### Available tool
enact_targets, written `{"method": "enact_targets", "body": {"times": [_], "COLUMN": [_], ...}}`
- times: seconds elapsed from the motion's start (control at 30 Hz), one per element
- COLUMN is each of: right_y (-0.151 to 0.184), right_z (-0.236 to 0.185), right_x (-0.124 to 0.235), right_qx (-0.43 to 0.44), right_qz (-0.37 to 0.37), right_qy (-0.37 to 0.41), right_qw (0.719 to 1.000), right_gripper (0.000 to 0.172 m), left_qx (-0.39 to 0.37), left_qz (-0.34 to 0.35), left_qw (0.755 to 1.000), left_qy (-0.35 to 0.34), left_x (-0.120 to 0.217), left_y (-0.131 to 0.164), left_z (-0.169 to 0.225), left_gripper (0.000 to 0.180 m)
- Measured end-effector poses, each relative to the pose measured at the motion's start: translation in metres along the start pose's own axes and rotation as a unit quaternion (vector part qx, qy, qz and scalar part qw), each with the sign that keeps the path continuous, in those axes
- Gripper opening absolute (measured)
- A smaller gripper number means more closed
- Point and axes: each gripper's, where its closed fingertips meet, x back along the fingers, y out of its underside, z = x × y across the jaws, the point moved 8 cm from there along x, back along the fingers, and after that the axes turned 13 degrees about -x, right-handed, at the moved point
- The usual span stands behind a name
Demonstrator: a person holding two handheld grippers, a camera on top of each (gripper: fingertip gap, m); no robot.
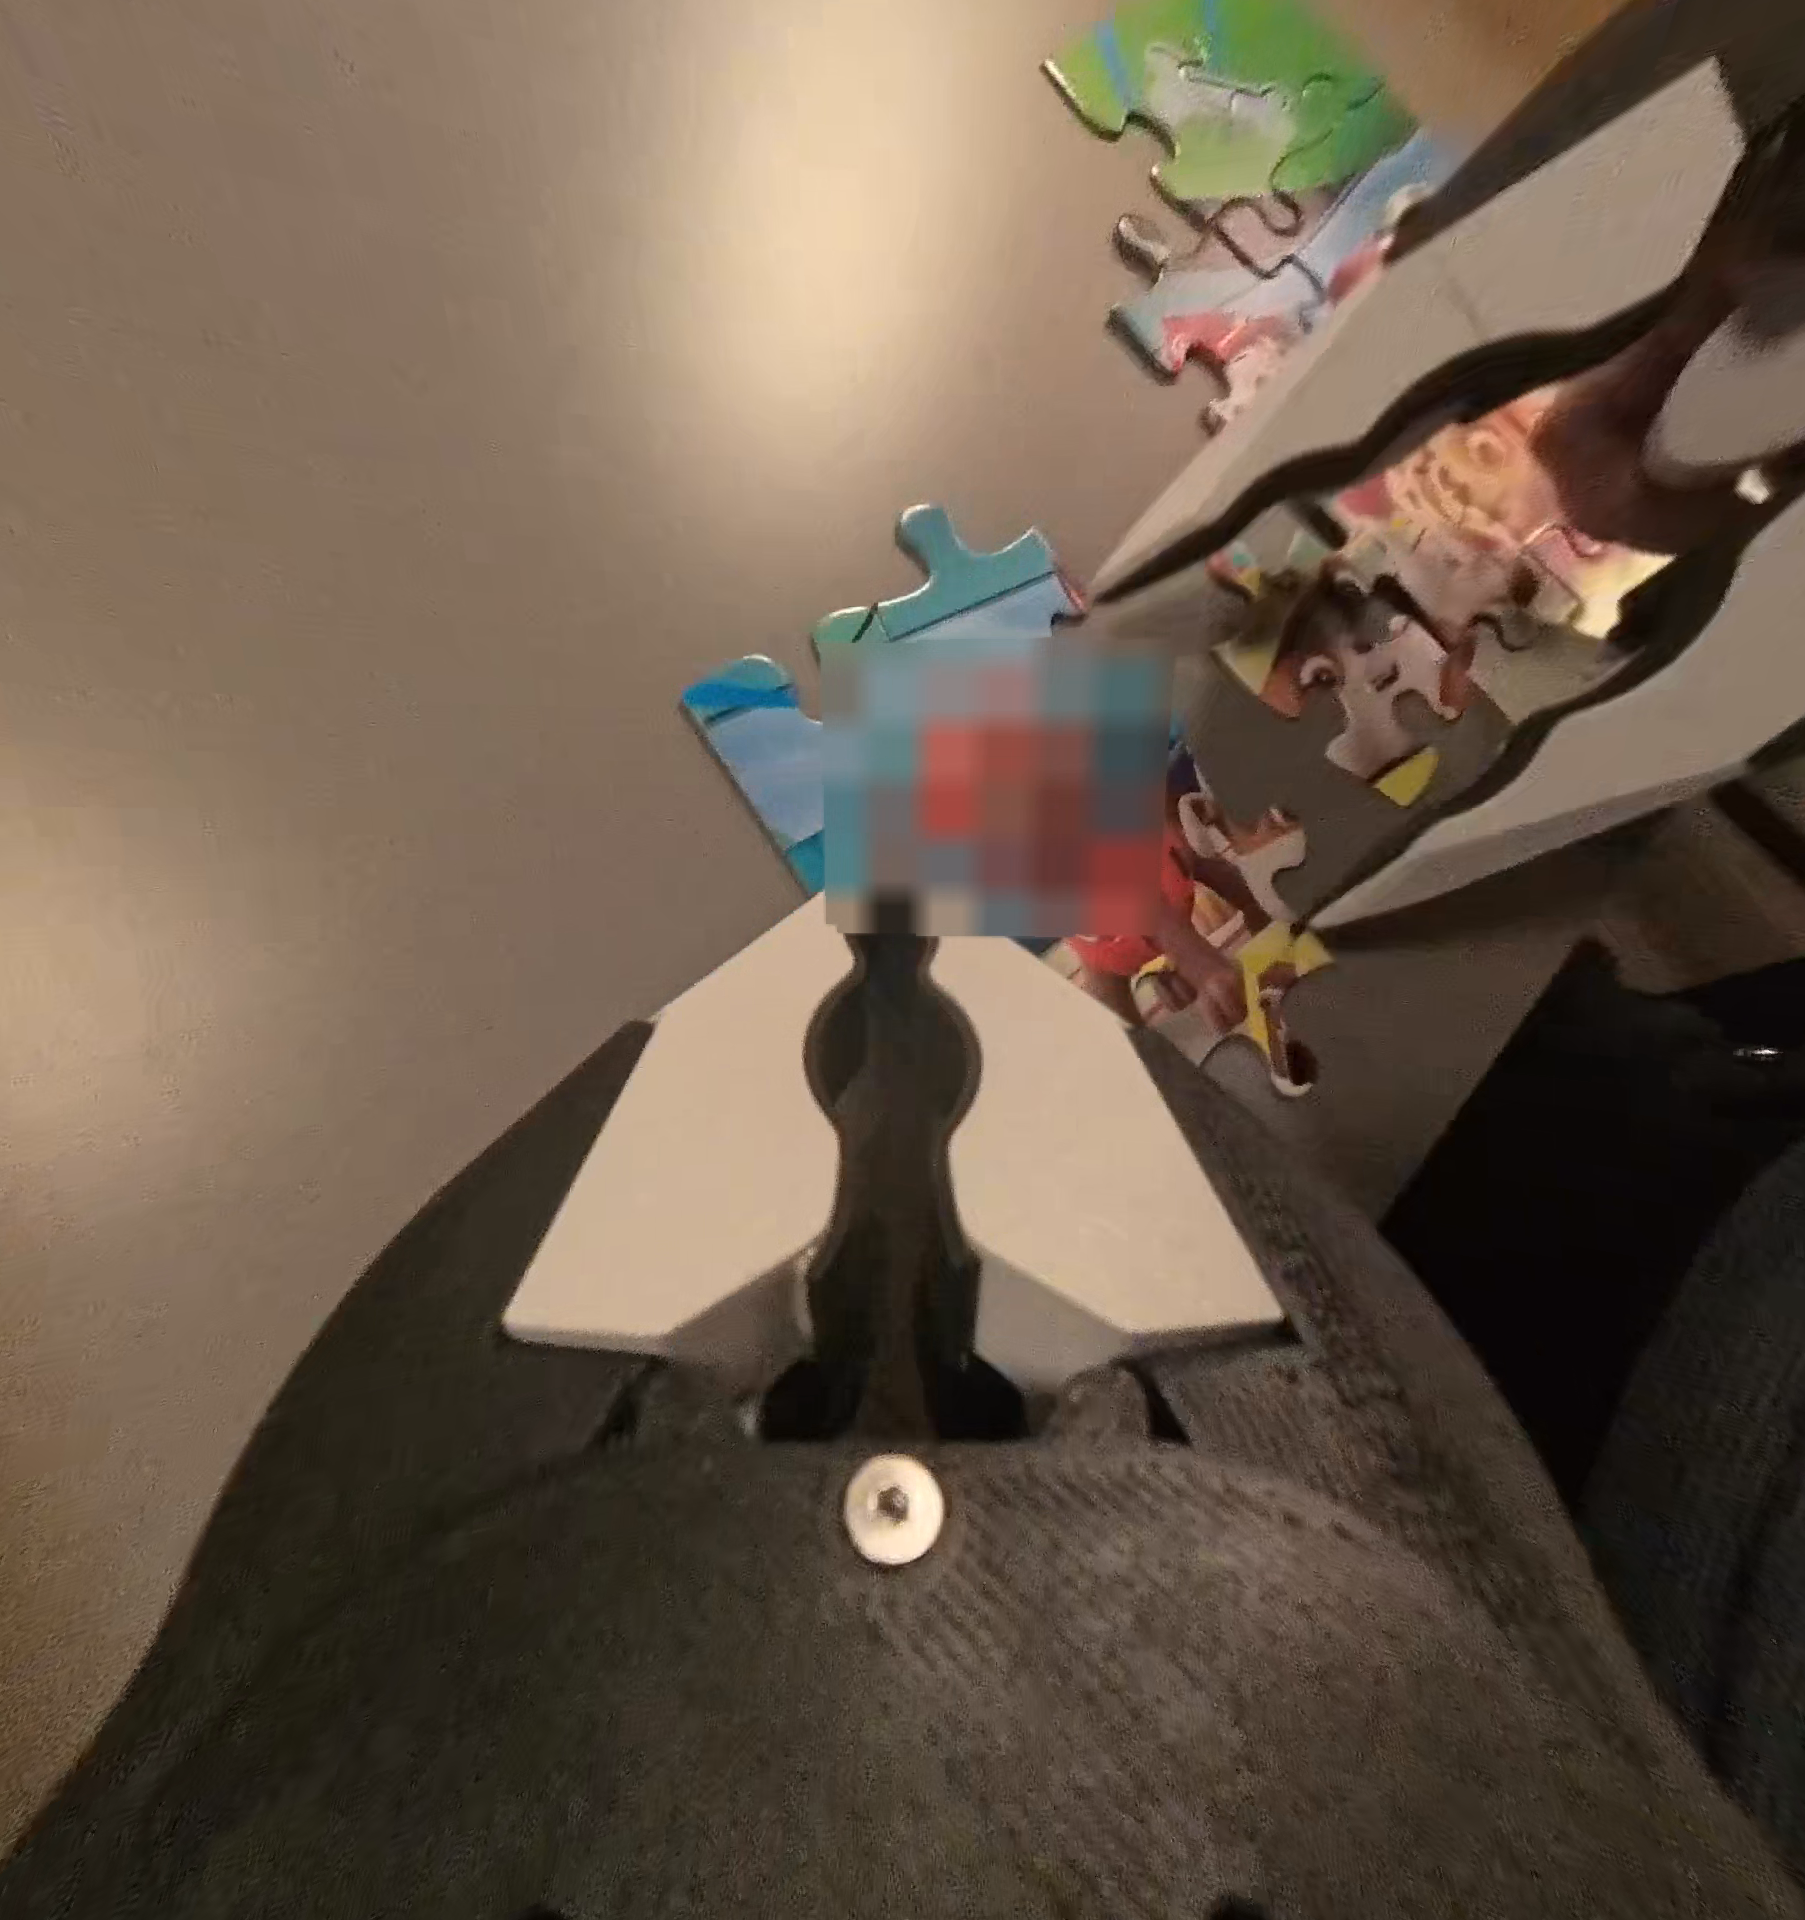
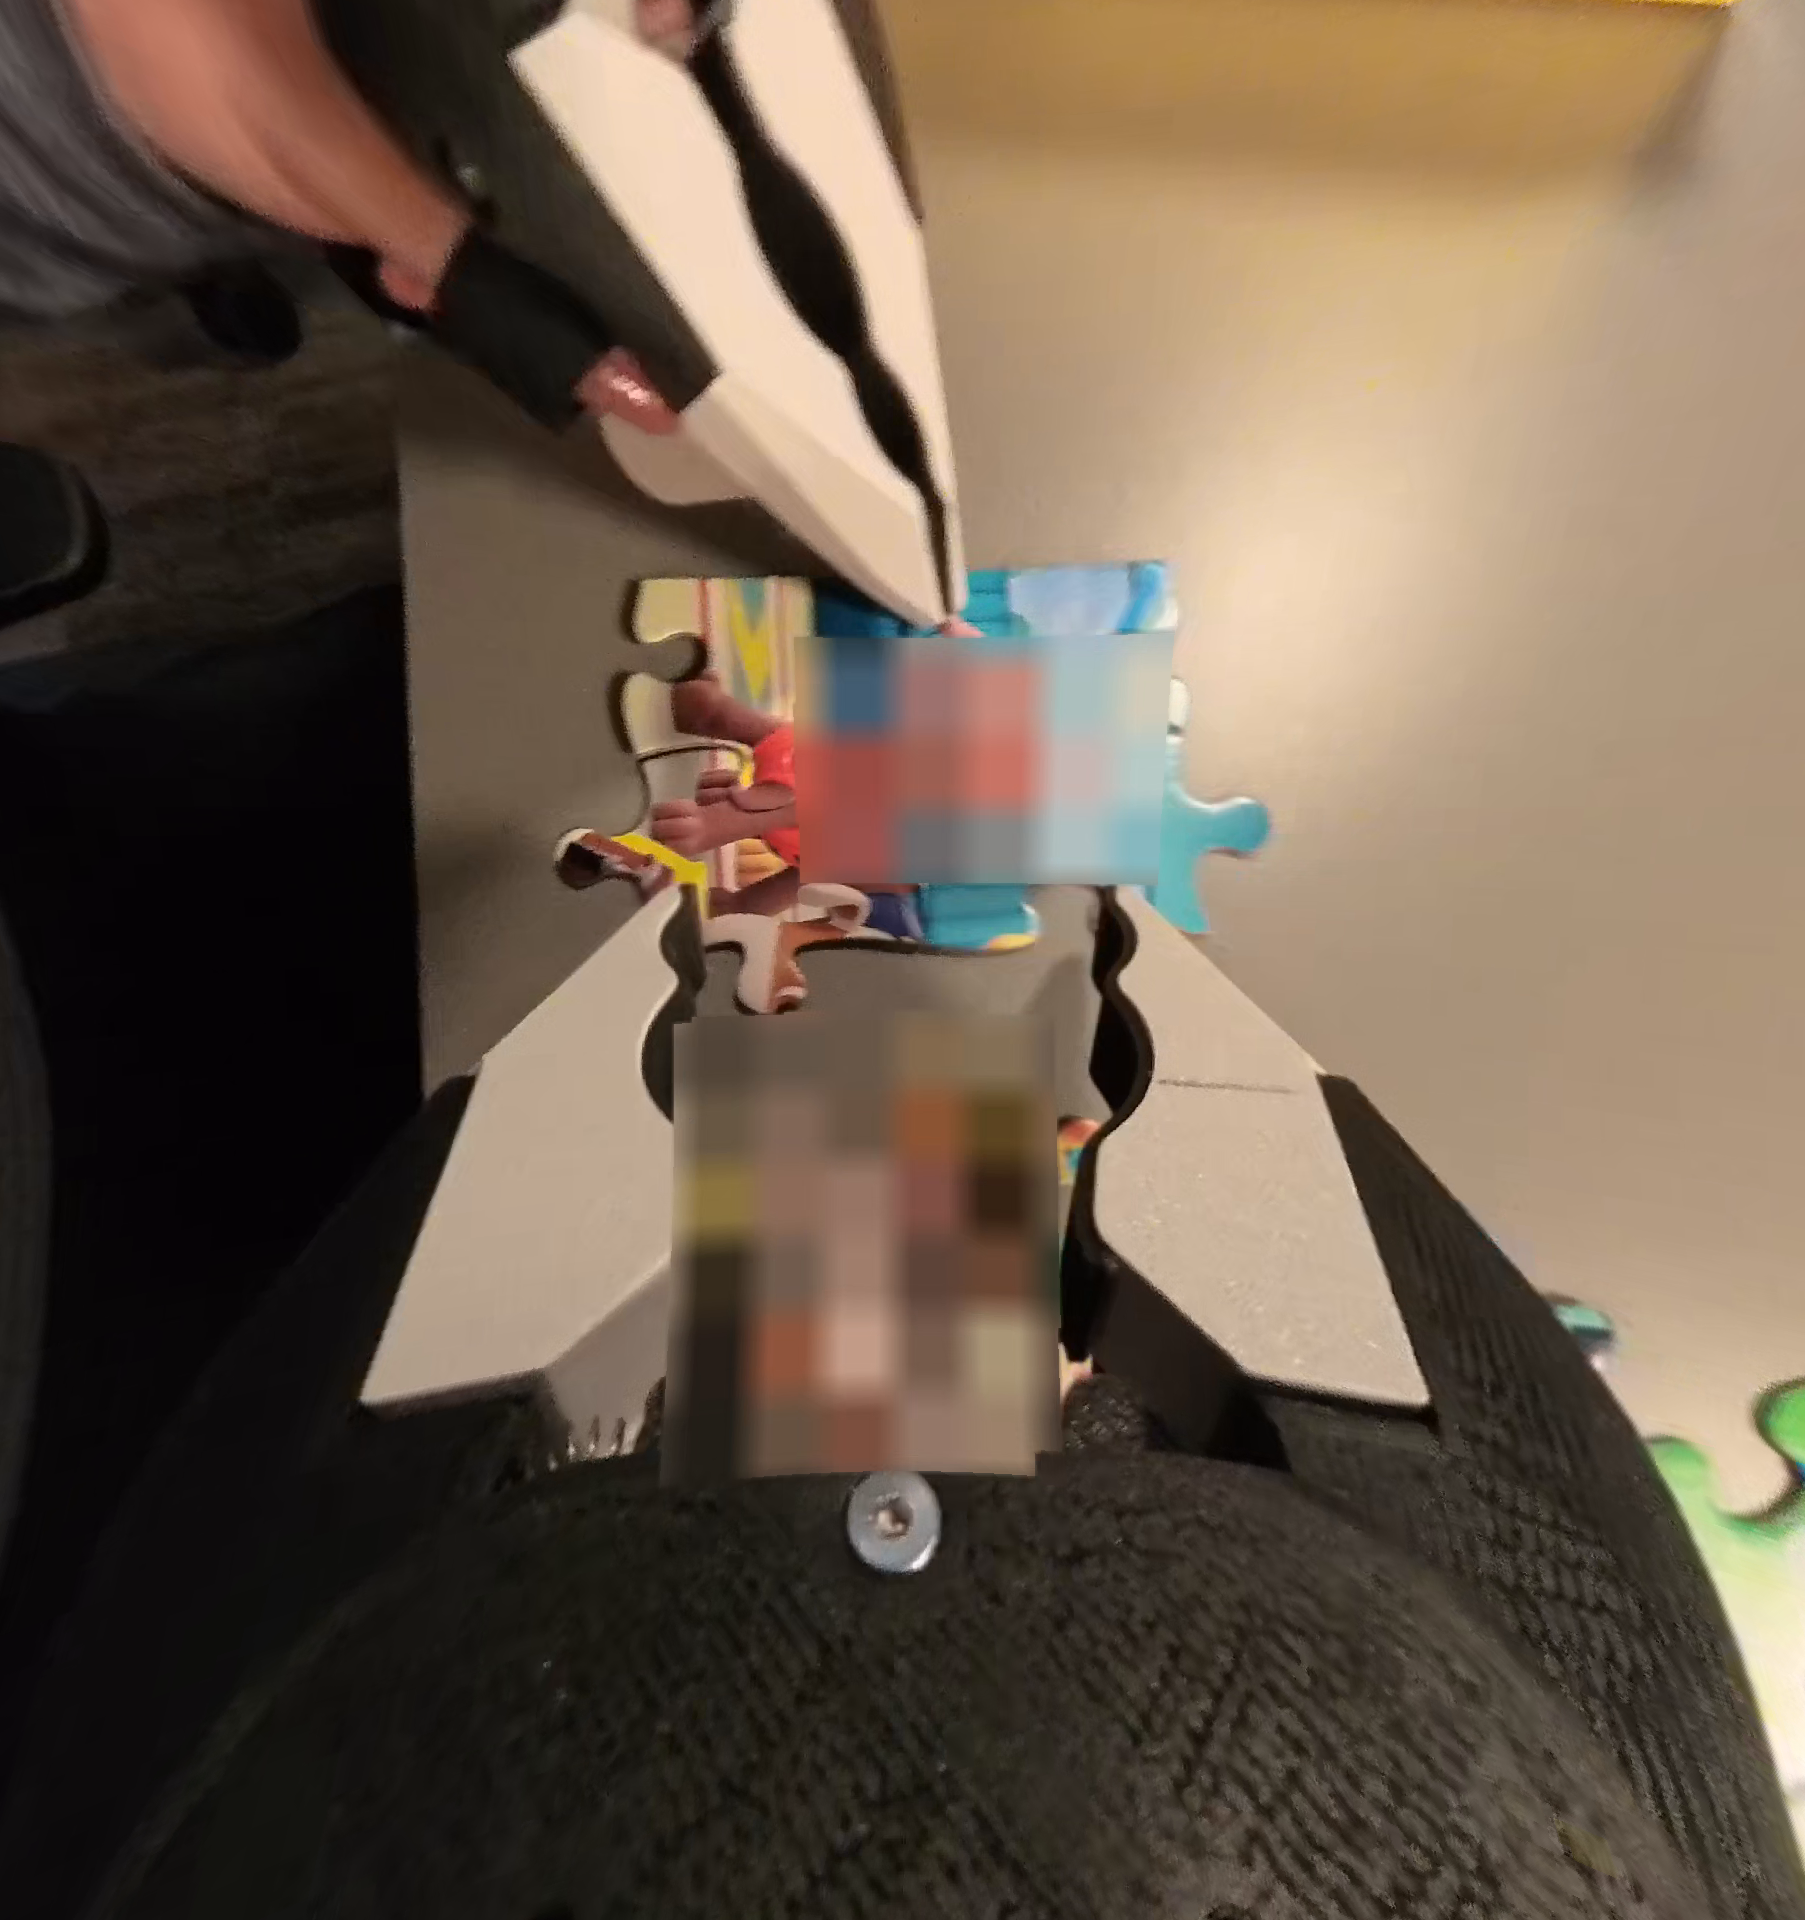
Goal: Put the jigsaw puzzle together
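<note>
Partly, mosaic patches cover the middle of the joined puzzle pieces in both views, and a second patch in the right wrist view hides whatever lies between the right gripper's fingers nearer the camera. The left gripper's fingertips run under the patch in its own view, so what they touch there cannot be told. From the right wrist view, at 12 o'clock, its jaws show clenched, the tips down at the blue top edge of the cluster; whether they pinch a piece or only press on it cannot be told. A hand holding it is blurred and cut off at 11 o'clock.

The right gripper's jaws stand wide and released, spanning the near edge of the cluster, with a white tab between the tips; the pads do not visibly press on anything.

A green piece lies apart on the grey worktop, at 1 o'clock in the left wrist view, soft with blur. Its neighbour pieces vanish behind the right gripper's finger.
</note>
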Motion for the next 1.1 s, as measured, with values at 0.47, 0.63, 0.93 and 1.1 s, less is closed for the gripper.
{"method": "enact_targets", "body": {"times": [0.47,0.63,0.93,1.1], "right_y": [-0.009,0.014,0.025,0.022], "right_z": [-0.030,-0.083,-0.105,-0.108], "right_x": [-0.016,-0.010,-0.010,-0.003], "right_qx": [0.051,0.125,0.145,0.241], "right_qz": [-0.026,-0.054,-0.073,-0.037], "right_qy": [-0.093,-0.138,-0.122,-0.033], "right_qw": [0.994,0.981,0.979,0.969], "right_gripper": [0.110,0.107,0.092,0.056], "left_qx": [-0.036,-0.221,-0.628,-0.534], "left_qz": [-0.029,0.079,-0.032,0.030], "left_qw": [0.998,0.971,0.753,0.831], "left_qy": [0.046,0.051,-0.193,-0.152], "left_x": [0.029,0.059,0.038,0.057], "left_y": [0.028,0.040,0.080,0.050], "left_z": [0.033,0.079,0.112,0.107], "left_gripper": [0.000,0.062,0.019,0.001]}}
